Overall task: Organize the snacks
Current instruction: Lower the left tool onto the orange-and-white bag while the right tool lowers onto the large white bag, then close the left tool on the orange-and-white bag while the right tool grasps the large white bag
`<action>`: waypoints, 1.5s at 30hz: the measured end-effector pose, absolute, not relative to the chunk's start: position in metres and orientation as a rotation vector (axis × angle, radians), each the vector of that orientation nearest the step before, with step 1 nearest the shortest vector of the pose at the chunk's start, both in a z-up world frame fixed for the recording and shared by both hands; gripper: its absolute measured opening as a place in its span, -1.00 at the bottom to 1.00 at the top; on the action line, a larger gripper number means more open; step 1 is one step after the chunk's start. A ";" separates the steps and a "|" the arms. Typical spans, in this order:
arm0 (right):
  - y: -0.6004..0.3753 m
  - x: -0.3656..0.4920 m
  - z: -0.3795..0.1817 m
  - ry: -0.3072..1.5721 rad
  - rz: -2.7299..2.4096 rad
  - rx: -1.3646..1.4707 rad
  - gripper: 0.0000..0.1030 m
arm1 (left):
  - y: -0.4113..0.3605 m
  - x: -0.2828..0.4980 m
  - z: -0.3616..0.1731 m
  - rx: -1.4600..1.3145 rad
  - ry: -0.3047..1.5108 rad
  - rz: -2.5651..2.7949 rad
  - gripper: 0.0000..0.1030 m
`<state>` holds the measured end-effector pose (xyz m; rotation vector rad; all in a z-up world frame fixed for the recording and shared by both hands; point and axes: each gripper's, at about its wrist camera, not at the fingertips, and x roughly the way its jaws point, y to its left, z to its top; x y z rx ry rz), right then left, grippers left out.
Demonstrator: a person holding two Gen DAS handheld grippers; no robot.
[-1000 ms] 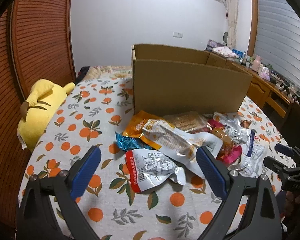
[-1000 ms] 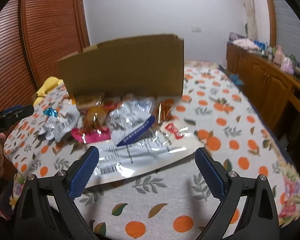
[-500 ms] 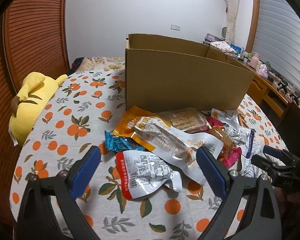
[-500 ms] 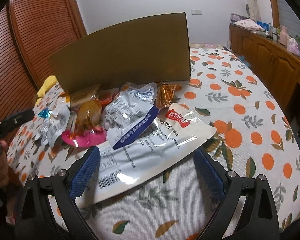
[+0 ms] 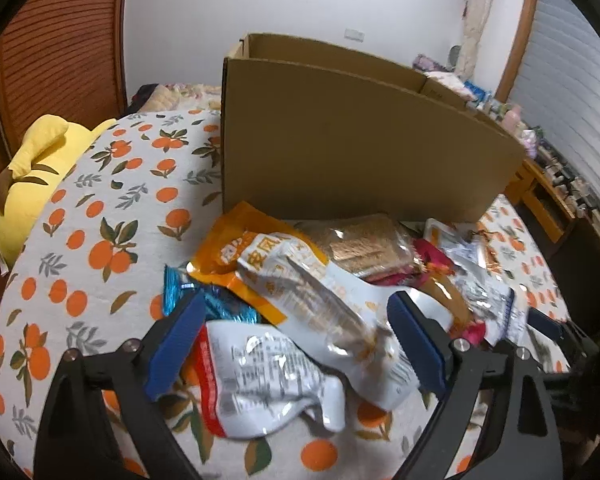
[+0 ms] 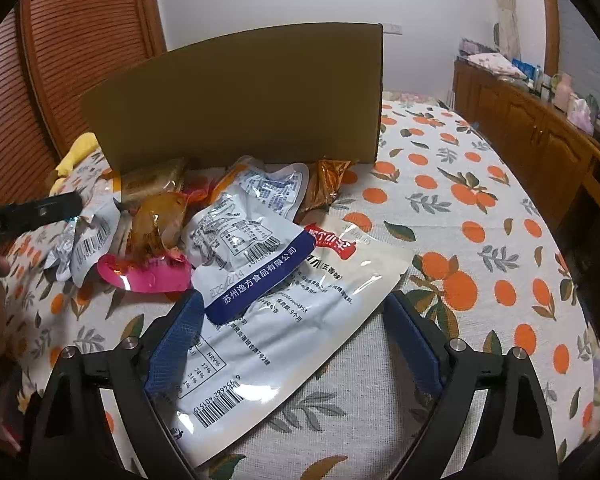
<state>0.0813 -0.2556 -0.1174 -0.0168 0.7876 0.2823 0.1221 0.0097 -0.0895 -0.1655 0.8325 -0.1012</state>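
text: blue band of small pouch (image 6: 260, 276) reads 苏州逸方食品有限公司; flat white pouch (image 6: 300, 332) reads 五香味 | axis: lower left to upper right, frame centre | right gripper (image 6: 294, 344) fingers apart, just been closing, astride it | left gripper (image 5: 296, 344) likewise over red-edged packet (image 5: 256, 376)

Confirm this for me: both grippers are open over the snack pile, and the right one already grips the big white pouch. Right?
Not quite. The right gripper is open, but it does not grip the big white pouch: the pouch lies flat on the cloth between the jaws, with the pads clear of its edges, as the right wrist view shows. The left gripper is open over the pile too.
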 end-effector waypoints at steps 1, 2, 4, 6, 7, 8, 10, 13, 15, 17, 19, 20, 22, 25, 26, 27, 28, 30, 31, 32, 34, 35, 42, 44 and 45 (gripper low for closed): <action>-0.256 0.081 -0.117 0.789 0.282 -0.021 0.79 | 0.009 0.126 -0.090 -0.163 0.836 -0.099 0.78; -0.256 0.082 -0.117 0.789 0.282 -0.024 0.78 | 0.009 0.131 -0.090 -0.163 0.842 -0.094 0.78; -0.258 0.081 -0.117 0.792 0.284 -0.030 0.71 | 0.009 0.138 -0.092 -0.161 0.860 -0.086 0.78; -0.259 0.080 -0.116 0.793 0.280 -0.040 0.63 | 0.011 0.144 -0.095 -0.174 0.881 -0.081 0.76; -0.260 0.079 -0.116 0.793 0.278 -0.044 0.57 | 0.012 0.145 -0.096 -0.176 0.888 -0.080 0.76; -0.261 0.079 -0.115 0.794 0.279 -0.047 0.55 | 0.012 0.146 -0.097 -0.178 0.894 -0.080 0.76; -0.263 0.078 -0.115 0.797 0.281 -0.051 0.48 | 0.010 0.145 -0.098 -0.165 0.895 -0.077 0.76; -0.265 0.079 -0.115 0.799 0.286 -0.054 0.44 | 0.007 0.144 -0.099 -0.147 0.897 -0.077 0.76; -0.266 0.079 -0.115 0.798 0.288 -0.056 0.44 | 0.004 0.144 -0.100 -0.119 0.899 -0.074 0.75; -0.265 0.079 -0.115 0.797 0.288 -0.056 0.44 | 0.001 0.147 -0.101 -0.091 0.902 -0.073 0.75; -0.265 0.079 -0.115 0.797 0.288 -0.058 0.44 | -0.001 0.152 -0.101 -0.080 0.912 -0.073 0.73; -0.265 0.079 -0.115 0.797 0.289 -0.058 0.44 | 0.000 0.156 -0.101 -0.085 0.917 -0.080 0.63; -0.265 0.079 -0.115 0.800 0.294 -0.061 0.44 | 0.006 0.161 -0.103 -0.122 0.924 -0.102 0.53; -0.266 0.079 -0.114 0.806 0.299 -0.066 0.44 | 0.017 0.161 -0.098 -0.140 0.907 -0.098 0.06; -0.267 0.080 -0.114 0.808 0.301 -0.067 0.44 | 0.019 0.161 -0.096 -0.141 0.907 -0.101 -0.06; -0.268 0.080 -0.114 0.810 0.302 -0.069 0.44 | 0.021 0.161 -0.094 -0.141 0.907 -0.108 -0.12; -0.269 0.080 -0.114 0.813 0.305 -0.071 0.43 | 0.021 0.161 -0.092 -0.136 0.908 -0.112 -0.15; -0.270 0.080 -0.113 0.816 0.308 -0.078 0.40 | 0.020 0.158 -0.088 -0.127 0.903 -0.123 -0.35; -0.271 0.080 -0.113 0.819 0.310 -0.080 0.38 | 0.021 0.157 -0.088 -0.130 0.905 -0.123 -0.35; -0.273 0.079 -0.113 0.822 0.314 -0.082 0.37 | 0.023 0.156 -0.087 -0.141 0.906 -0.124 -0.33; -0.276 0.077 -0.113 0.828 0.316 -0.085 0.35 | 0.026 0.153 -0.088 -0.159 0.912 -0.117 -0.16; -0.278 0.076 -0.113 0.829 0.317 -0.087 0.34 | 0.027 0.151 -0.089 -0.161 0.915 -0.117 -0.05; -0.281 0.074 -0.113 0.824 0.314 -0.087 0.34 | 0.031 0.141 -0.093 -0.246 0.967 -0.141 0.13; -0.280 0.074 -0.113 0.819 0.311 -0.093 0.34 | 0.027 0.140 -0.093 -0.247 0.980 -0.149 0.13; -0.280 0.073 -0.113 0.818 0.310 -0.092 0.34 | 0.025 0.140 -0.094 -0.250 0.994 -0.158 0.14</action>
